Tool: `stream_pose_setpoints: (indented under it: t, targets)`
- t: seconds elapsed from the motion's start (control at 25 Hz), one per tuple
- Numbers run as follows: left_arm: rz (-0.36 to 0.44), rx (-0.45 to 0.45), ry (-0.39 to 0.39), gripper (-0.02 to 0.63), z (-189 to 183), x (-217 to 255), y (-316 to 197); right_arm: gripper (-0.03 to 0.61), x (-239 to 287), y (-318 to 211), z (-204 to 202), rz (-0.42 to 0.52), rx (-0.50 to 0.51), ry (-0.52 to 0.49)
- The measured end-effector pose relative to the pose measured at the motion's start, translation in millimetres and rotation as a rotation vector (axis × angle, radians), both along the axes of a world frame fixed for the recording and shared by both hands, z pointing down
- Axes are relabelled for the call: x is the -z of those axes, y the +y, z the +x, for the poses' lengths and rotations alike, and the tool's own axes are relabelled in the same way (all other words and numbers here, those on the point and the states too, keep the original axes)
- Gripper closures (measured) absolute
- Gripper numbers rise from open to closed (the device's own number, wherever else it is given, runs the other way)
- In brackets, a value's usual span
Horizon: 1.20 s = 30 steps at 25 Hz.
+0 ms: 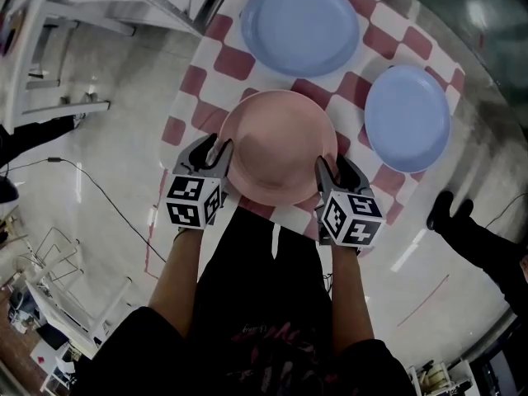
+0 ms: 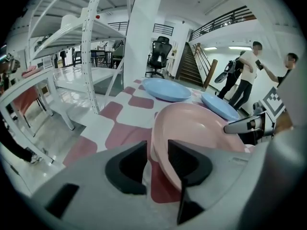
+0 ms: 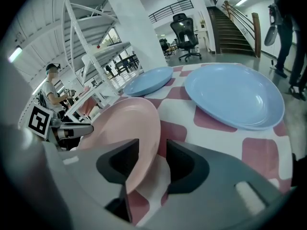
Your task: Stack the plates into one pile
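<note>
A pink plate (image 1: 276, 143) lies on the red-and-white checkered table (image 1: 191, 81), at its near edge. My left gripper (image 1: 219, 153) is at the plate's left rim and my right gripper (image 1: 328, 168) at its right rim. In the left gripper view the pink plate (image 2: 201, 123) has its rim between the open jaws of the left gripper (image 2: 157, 148), with a gap showing. The right gripper (image 3: 152, 150) stands open too, and the rim of the pink plate (image 3: 129, 123) runs between its jaws. Two blue plates (image 1: 299, 25) (image 1: 407, 116) lie apart farther back.
A white shelving rack (image 1: 49, 23) stands left of the table. A dark shoe (image 1: 450, 213) is on the floor at the right. Two people (image 2: 247, 75) stand beyond the table by a staircase, near an office chair (image 2: 160, 54).
</note>
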<state>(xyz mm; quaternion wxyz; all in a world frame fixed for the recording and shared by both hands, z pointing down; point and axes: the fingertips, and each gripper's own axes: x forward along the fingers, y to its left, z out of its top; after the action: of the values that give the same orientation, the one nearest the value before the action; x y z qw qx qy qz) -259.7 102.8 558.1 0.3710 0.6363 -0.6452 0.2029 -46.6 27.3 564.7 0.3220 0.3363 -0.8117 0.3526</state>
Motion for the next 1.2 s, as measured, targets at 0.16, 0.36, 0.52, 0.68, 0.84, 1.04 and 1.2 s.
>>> stream_pose_setpoints:
  t: [0.16, 0.36, 0.52, 0.68, 0.84, 1.04, 1.2]
  targets:
    - [-0.01, -0.013, 0.005, 0.497, 1, -4, -3, 0.404, -5, 0, -3, -0.006, 0.008, 0.016]
    - [-0.018, -0.013, 0.002, 0.569, 1, -10, -4, 0.455, -10, -3, -3, 0.0, 0.014, 0.039]
    - [-0.019, -0.009, 0.007, 0.571, 1, -10, -5, 0.5, -13, -6, -4, 0.002, 0.01, 0.03]
    - [-0.032, -0.002, 0.003, 0.574, -1, -9, -5, 0.502, -12, -6, -5, 0.0, 0.015, 0.046]
    - [-0.004, 0.024, 0.017, 0.583, -1, 2, -7, 0.509, -6, -9, -3, 0.007, -0.001, 0.04]
    - [0.031, 0.024, 0.004, 0.589, 1, 19, -11, 0.525, 10, -14, 0, 0.041, -0.019, 0.019]
    - [0.06, 0.024, -0.002, 0.594, 4, 32, -16, 0.529, 20, -20, 5, 0.061, -0.036, 0.003]
